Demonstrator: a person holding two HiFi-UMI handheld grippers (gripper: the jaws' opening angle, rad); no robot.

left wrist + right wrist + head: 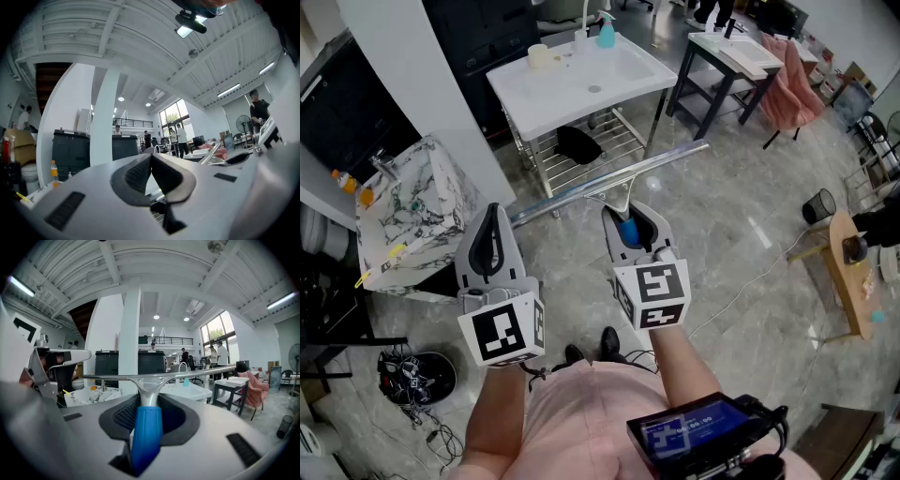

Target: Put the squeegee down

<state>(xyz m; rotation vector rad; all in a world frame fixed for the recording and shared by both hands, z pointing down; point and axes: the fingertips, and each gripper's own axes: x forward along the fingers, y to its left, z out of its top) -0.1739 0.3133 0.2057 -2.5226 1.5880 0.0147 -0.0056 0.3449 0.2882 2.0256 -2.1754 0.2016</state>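
The squeegee has a blue handle and a long metal blade that stretches crosswise over the floor, in front of both grippers. My right gripper is shut on the blue handle. In the right gripper view the handle sits between the dark pads of the right gripper, and the blade runs level across the view. My left gripper is held beside it at the left, apart from the squeegee. Its jaws are shut on nothing, and the left gripper's pads meet.
A white washbasin on a metal rack stands ahead, with a blue bottle on it. A marble-patterned basin is at the left. A dark table and a pink chair stand at the back right. Cables lie on the floor at the left.
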